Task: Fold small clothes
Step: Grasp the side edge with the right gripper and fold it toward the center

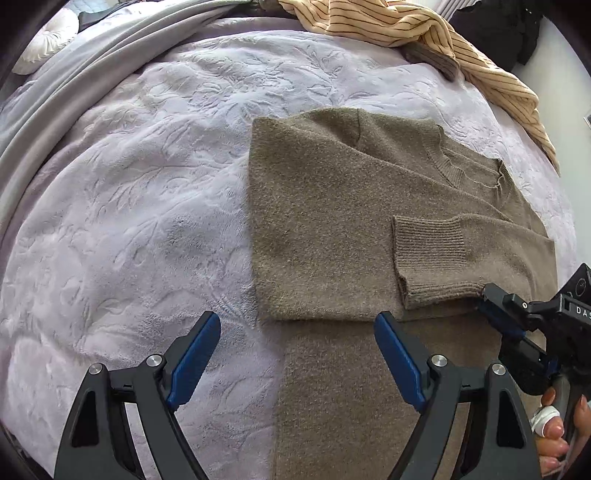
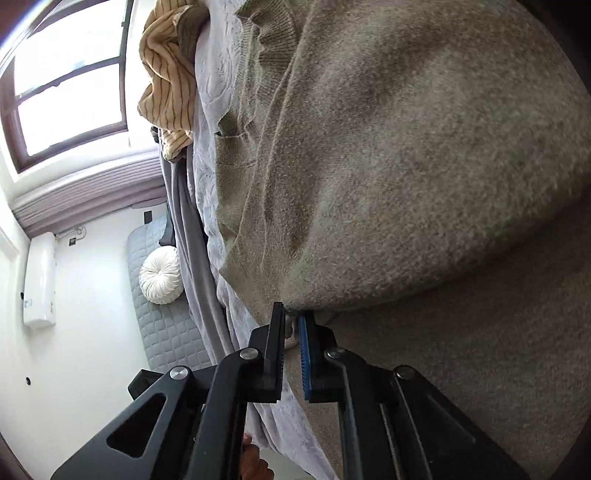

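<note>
A taupe knit sweater [image 1: 332, 221] lies flat on the lavender embossed bedspread [image 1: 129, 221], with one sleeve folded across its body and the ribbed cuff [image 1: 428, 251] lying on top. My left gripper [image 1: 297, 332] hovers open over the sweater's lower left edge, with nothing between its blue pads. At the right edge of the left wrist view, my right gripper [image 1: 487, 299] reaches the folded sleeve's lower edge. In the right wrist view the sweater [image 2: 406, 166] fills the frame, and the right gripper [image 2: 291, 325] is shut on a bit of its knit edge.
A tan striped garment [image 1: 406, 26] lies bunched at the bed's far side, also visible as the striped heap [image 2: 166, 74]. A grey blanket [image 1: 74, 81] runs along the far left. A white round cushion [image 2: 160, 275] and a window [image 2: 66, 85] are beyond. A person's hand [image 1: 554, 428] holds the right gripper.
</note>
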The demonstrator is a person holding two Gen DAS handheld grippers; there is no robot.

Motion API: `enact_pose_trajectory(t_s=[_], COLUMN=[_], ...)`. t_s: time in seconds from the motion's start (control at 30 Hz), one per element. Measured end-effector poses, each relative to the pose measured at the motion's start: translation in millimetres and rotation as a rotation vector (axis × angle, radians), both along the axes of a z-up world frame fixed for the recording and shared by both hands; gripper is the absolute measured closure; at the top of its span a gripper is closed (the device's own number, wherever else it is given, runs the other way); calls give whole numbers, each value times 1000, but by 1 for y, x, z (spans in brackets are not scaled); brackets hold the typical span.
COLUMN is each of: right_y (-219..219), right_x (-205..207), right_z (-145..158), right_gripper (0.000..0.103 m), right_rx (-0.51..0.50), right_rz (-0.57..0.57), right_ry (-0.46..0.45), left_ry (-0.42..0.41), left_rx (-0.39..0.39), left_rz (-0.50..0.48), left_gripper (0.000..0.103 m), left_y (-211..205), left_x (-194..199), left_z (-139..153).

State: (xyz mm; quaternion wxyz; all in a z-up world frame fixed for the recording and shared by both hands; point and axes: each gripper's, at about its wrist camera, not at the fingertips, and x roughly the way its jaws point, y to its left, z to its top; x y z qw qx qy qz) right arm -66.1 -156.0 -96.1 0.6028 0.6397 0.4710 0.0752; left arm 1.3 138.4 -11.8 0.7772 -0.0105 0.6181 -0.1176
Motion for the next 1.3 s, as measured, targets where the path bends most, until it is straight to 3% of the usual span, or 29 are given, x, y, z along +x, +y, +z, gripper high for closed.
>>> enact_pose_trajectory(t_s=[0.1, 0.13, 0.23, 0.27, 0.3, 0.53, 0.63, 0.73, 0.83, 0.93, 1.0, 1.07, 1.3], right_y=[5, 5, 5, 5, 7, 28, 13, -32, -87, -124, -144, -159, -151], right_x=[6, 8, 8, 10, 13, 12, -2, -16, -25, -30, -40, -55, -60], right_z=[-5, -7, -8, -5, -3, -9, 23, 53, 66, 58, 43, 39, 73], right_gripper=[85, 71, 67, 71, 93, 90, 89, 89, 89, 89, 94, 98, 93], right_rx=[-17, -23, -13, -19, -23, -77, -201, -400, -571, -735, -765, -720, -883], right_rz=[42, 41, 1, -4, 4, 204, 259, 205, 145, 148, 154, 124, 159], right_ry=[59, 70, 43, 27, 10, 97, 21, 9, 56, 150, 221, 202, 158], left_ry=[4, 2, -8, -13, -20, -21, -56, -54, -39, -19, -33, -34, -26], left_rx=[-4, -6, -17, -25, -31, -26, -8, -4, 41, 104, 92, 95, 114], left_rz=[4, 6, 11, 12, 8, -44, -85, -111, -134, -148, -140, -145, -130], left_gripper=[18, 18, 18, 18, 18, 18, 18, 18, 18, 17, 17, 17, 16], left_y=[8, 8, 8, 6, 4, -35, -56, -77, -96, -105, -103, -103, -107], left_x=[-5, -5, -6, -5, -5, 5, 7, 11, 14, 12, 11, 10, 11], left_z=[1, 2, 6, 9, 11, 9, 14, 10, -5, -27, -27, -26, -26])
